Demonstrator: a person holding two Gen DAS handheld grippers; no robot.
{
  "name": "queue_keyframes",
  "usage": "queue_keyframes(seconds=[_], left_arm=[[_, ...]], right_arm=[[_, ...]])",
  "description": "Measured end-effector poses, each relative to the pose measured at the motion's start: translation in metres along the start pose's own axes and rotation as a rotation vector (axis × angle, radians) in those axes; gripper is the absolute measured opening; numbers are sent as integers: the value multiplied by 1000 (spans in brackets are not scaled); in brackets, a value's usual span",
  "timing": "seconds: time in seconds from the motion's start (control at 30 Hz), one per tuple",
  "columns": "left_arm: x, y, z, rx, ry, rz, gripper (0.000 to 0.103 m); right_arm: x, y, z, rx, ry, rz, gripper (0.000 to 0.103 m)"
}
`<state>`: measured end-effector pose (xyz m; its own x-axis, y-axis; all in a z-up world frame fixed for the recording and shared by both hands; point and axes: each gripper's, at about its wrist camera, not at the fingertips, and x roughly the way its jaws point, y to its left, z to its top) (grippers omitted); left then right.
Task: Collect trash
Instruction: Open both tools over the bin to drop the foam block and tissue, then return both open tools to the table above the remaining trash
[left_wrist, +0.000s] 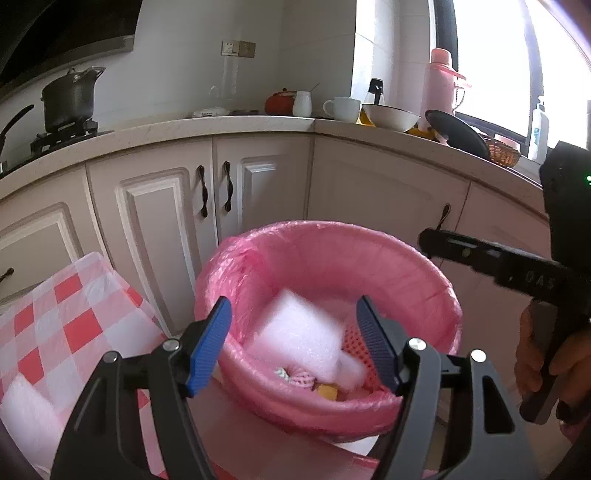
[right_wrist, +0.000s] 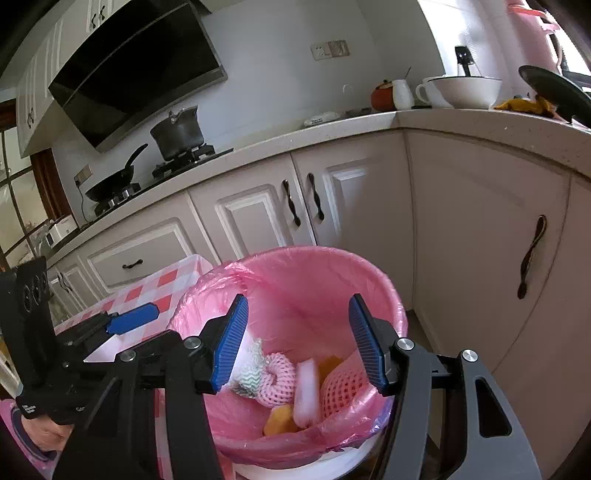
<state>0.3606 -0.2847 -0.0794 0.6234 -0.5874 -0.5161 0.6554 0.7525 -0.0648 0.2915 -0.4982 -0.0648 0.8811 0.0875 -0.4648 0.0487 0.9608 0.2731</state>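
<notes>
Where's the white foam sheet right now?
In the left wrist view the white foam sheet is inside the pink-lined trash bin, blurred, above the pink foam net and orange peel.

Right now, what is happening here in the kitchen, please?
A person holds two grippers over the pink-lined trash bin. The left gripper and the right gripper are both open and empty. White foam, foam nets and orange scraps lie in the bin.

Thin glossy pink plastic bin liner (right_wrist: 332, 273), matt speckled stone countertop (right_wrist: 461, 125)
</notes>
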Motion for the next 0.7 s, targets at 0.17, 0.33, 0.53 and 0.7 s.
queue_keyframes(seconds=[0.17,0.33,0.53,0.7], left_arm=[[-15,1,-4,-4,-11,15,68],[-45,0,-13,-8,-27,85,78],[-102,12,-33,-81,-54,182,93],[-157,28,-55,-147,-86,271,98]], right_arm=[[-15,4,-3,-4,-12,-3,56],[-34,21,-9,-32,-18,-1,56],[-58,64,-28,-36,-22,52,65],[-63,105,-46,-66,6,118,66]])
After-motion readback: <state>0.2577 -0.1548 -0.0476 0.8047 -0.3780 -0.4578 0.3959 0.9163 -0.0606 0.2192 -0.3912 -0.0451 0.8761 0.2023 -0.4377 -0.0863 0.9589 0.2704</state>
